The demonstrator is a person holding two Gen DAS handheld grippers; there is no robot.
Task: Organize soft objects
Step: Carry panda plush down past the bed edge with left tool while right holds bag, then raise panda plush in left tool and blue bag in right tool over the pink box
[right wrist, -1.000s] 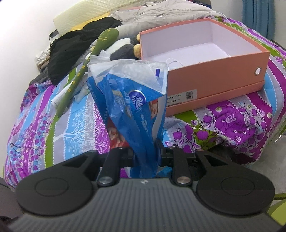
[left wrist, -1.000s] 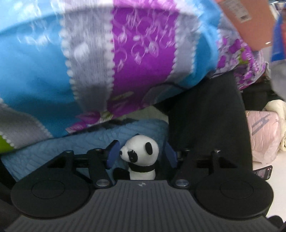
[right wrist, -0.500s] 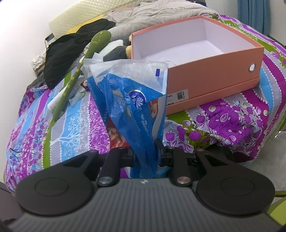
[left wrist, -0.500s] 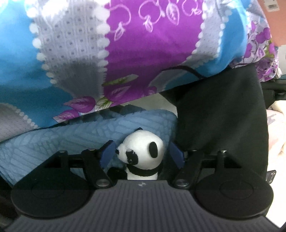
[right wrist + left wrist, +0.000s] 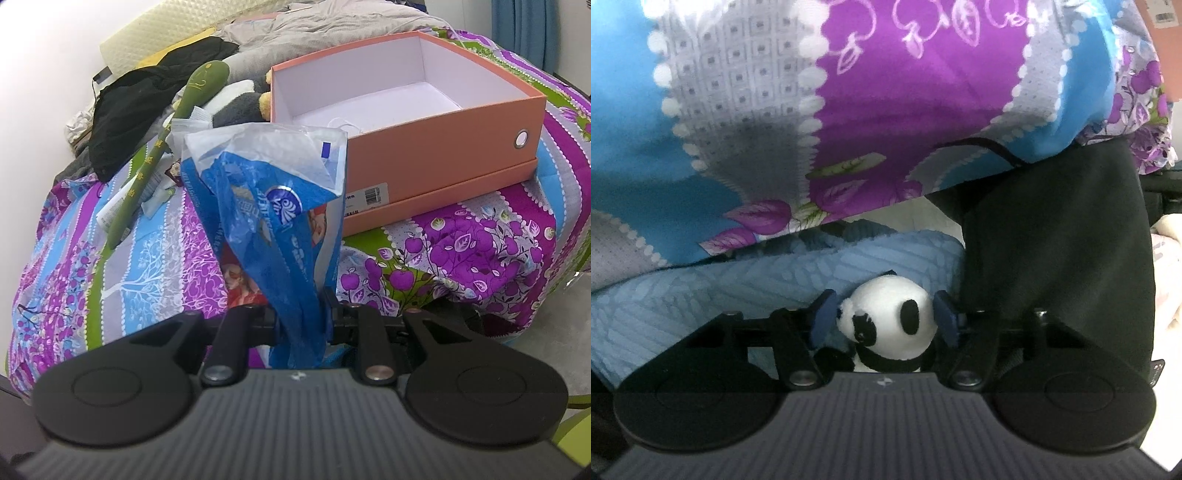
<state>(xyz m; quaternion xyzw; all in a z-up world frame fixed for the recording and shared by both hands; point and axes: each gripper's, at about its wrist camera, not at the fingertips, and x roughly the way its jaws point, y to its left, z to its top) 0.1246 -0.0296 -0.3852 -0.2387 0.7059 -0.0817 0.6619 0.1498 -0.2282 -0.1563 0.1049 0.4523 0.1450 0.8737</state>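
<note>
I am in the pick-up step on my left side: the left tongs (image 5: 884,319) are closing around the small black-and-white plush panda (image 5: 886,325), whose head sits low in the centre of the left wrist view between the two blue pads (image 5: 823,319); the pads look just beside its cheeks, and I cannot tell that they press on it yet. The panda rests on a pale blue textured blanket (image 5: 720,291) in the lower left of that frame, under the overhanging edge of the purple, blue and grey flowered bedspread (image 5: 886,92), with a black cloth (image 5: 1060,236) hanging at the right. My right tongs (image 5: 301,321) are clamped narrow on a crumpled blue-and-white plastic bag (image 5: 273,206) that stands up through the middle of the right wrist view. I judge the next move calls for finishing the squeeze on the soft head without it popping out, then lifting the toy clear of the bedspread's hem and carrying it to the open salmon-pink cardboard box (image 5: 436,158), which sits empty on the bed in the upper right. The bed itself is cluttered: a long green stick-shaped object (image 5: 155,162) and black clothing (image 5: 147,110) lie at the upper left, a blue curtain (image 5: 524,33) hangs in the top right corner, and pale floor (image 5: 554,332) shows at the right edge.
</note>
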